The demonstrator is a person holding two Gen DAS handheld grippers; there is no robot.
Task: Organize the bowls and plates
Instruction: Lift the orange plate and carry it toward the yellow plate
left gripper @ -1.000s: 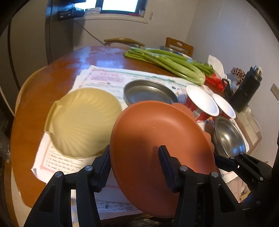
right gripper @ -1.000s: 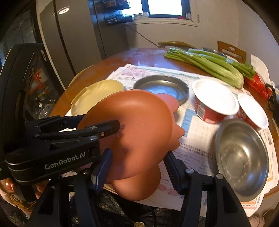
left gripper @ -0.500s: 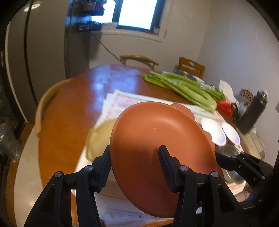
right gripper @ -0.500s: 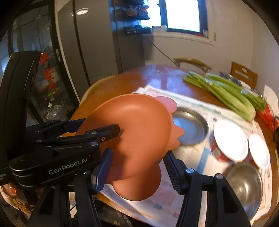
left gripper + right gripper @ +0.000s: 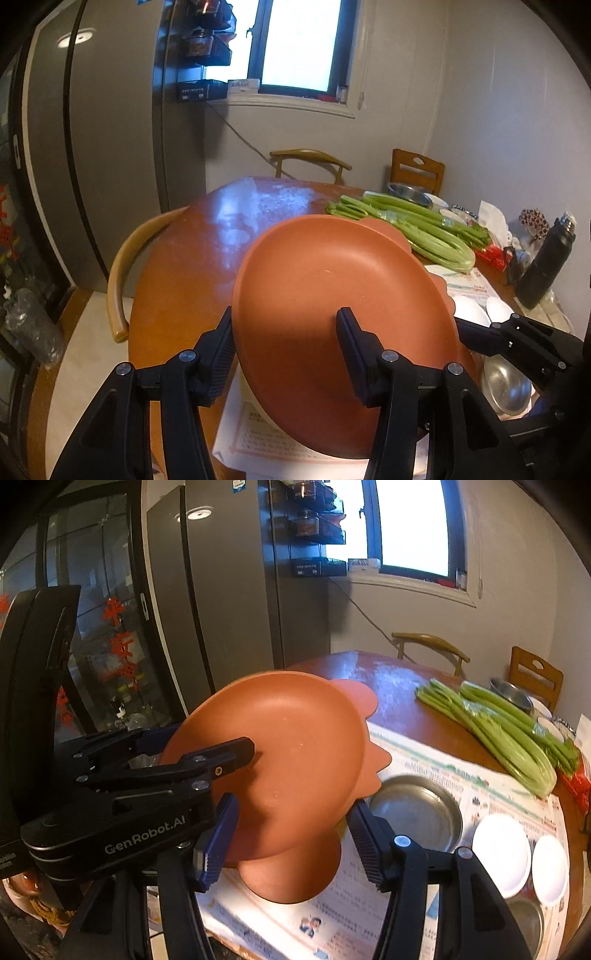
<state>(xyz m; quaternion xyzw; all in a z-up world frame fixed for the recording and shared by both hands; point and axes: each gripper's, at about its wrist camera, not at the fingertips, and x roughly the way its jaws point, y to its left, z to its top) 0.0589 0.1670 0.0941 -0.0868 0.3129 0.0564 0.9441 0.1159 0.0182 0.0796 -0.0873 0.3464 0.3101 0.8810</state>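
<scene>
Orange plate (image 5: 332, 280) lifted higher (both grippers clamped), yellow dish now hidden

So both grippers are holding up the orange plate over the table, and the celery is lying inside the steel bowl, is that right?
Not quite. The left gripper and right gripper do hold the orange plate above the table, but the celery lies on the bare tabletop, apart from the steel bowl, which is empty. The right wrist view shows this.
</scene>
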